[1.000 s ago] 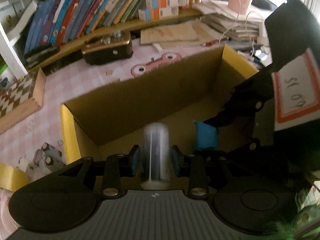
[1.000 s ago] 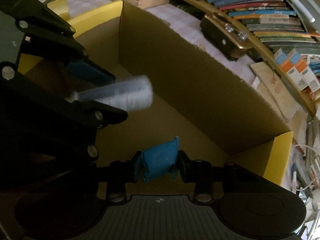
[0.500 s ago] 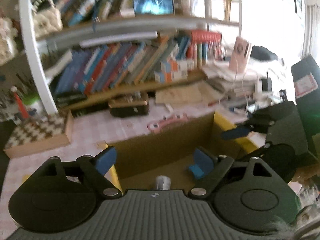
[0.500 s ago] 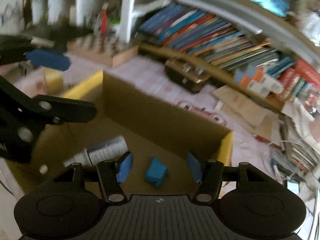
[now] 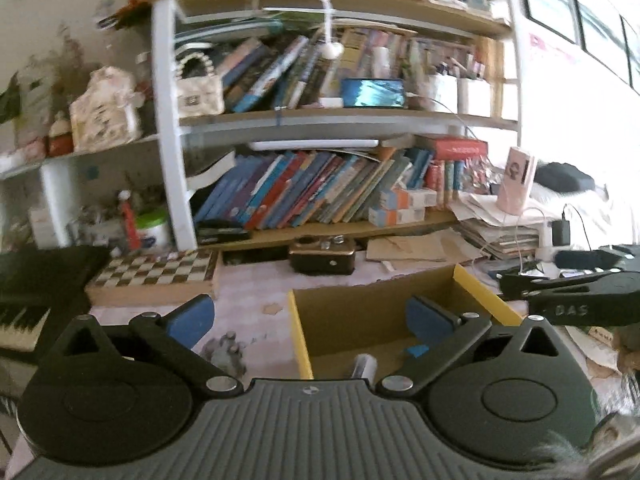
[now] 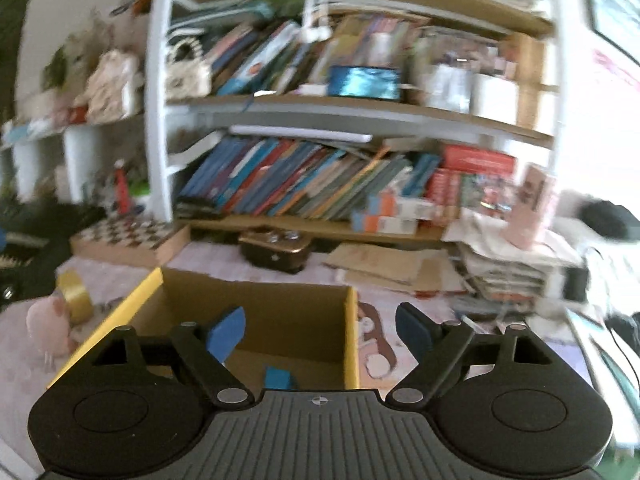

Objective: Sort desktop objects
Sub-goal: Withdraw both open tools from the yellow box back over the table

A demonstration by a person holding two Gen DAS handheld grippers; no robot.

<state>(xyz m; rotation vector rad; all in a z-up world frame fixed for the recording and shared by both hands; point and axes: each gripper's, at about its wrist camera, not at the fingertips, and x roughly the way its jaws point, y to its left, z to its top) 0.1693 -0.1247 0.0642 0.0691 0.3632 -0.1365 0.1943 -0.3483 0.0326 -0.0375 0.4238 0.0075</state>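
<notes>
**Two items boxed, more waiting outside**

Since a white bottle and a small blue packet already lie on the floor of the cardboard box, part of the sorting looks done. Above the box, the left gripper and right gripper are spreading their fingers, nothing between them. Left of the box, a yellow tape roll and pink toy sit on the tabletop, apparently unsorted.

Bottle in box — bookshelf behind
</notes>
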